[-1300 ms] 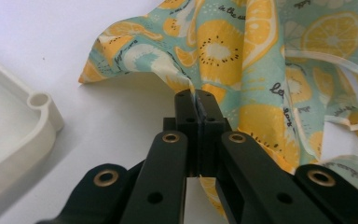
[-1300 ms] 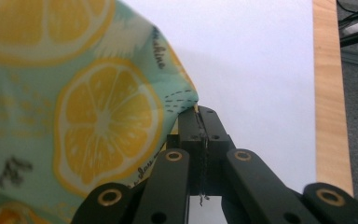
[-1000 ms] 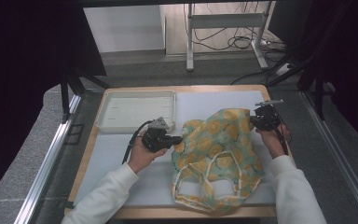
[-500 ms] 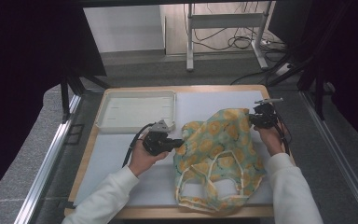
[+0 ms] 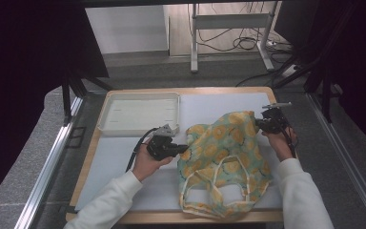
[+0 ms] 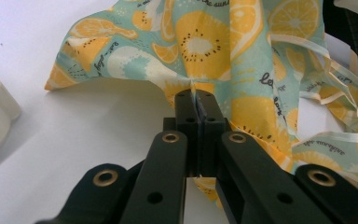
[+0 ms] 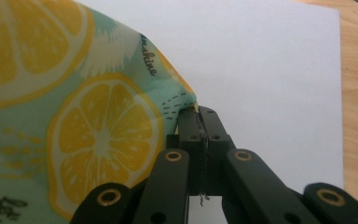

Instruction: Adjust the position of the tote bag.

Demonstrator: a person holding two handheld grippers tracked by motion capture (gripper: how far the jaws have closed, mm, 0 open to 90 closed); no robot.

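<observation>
1. While one fruit-print cloth bag (image 5: 226, 162) lies on the surface (image 5: 219, 102), two tongs pinch it: left tongs (image 6: 196, 100) clamp its left edge, right tongs (image 7: 198, 113) its far right corner
2. One white tray (image 5: 140, 113) sits far left
3. Bag's near edge overhangs, partly cut off

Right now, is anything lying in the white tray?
No. In the high view the white tray is bare, and the fruit-print bag lies beside it.
</observation>
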